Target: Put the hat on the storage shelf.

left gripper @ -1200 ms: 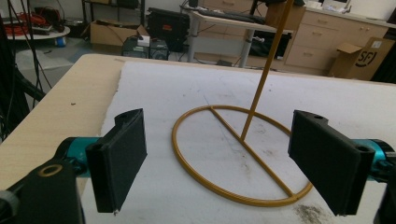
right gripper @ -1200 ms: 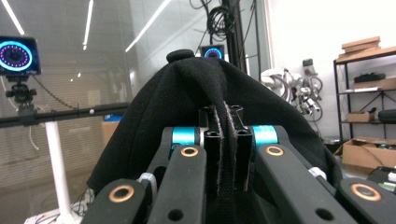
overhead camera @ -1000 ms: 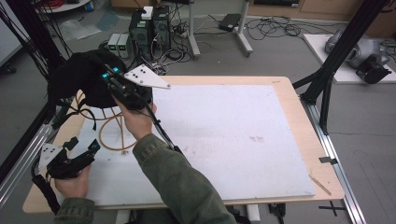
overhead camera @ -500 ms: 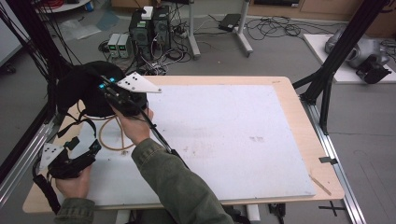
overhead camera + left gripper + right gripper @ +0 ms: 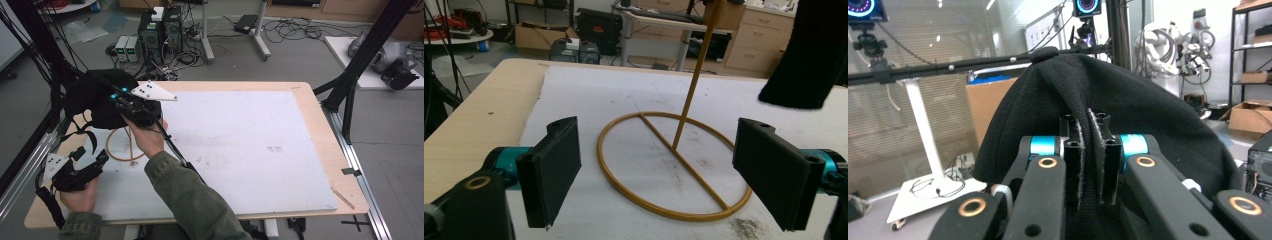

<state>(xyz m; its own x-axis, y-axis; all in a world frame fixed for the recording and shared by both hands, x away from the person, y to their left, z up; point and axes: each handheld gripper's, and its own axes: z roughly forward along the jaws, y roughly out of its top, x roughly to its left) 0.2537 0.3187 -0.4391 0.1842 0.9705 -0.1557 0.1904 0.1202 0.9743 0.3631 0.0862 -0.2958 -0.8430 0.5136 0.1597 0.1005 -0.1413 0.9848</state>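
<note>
Taking the gold wire stand (image 5: 121, 148) as the landmark: its ring lies flat on the white mat (image 5: 250, 150) near the worktop (image 5: 320, 120)'s left end, with a thin post rising from the bar across the ring. Left of the stand and nearer the person, the left gripper (image 5: 92, 162) rests low over the mat, its jaws spread wide with nothing between them; in the left gripper view the ring (image 5: 674, 165) lies just ahead between the jaw tips. Above and just behind the stand, the right gripper (image 5: 120, 100) holds a black cap (image 5: 95, 95) in the air, jaws pinching a fold of its fabric (image 5: 1088, 100). The cap hangs over the post's top and hides it. Right of the stand the mat is faintly stained, and computer boxes (image 5: 160, 30) and cables sit on the floor beyond.
</note>
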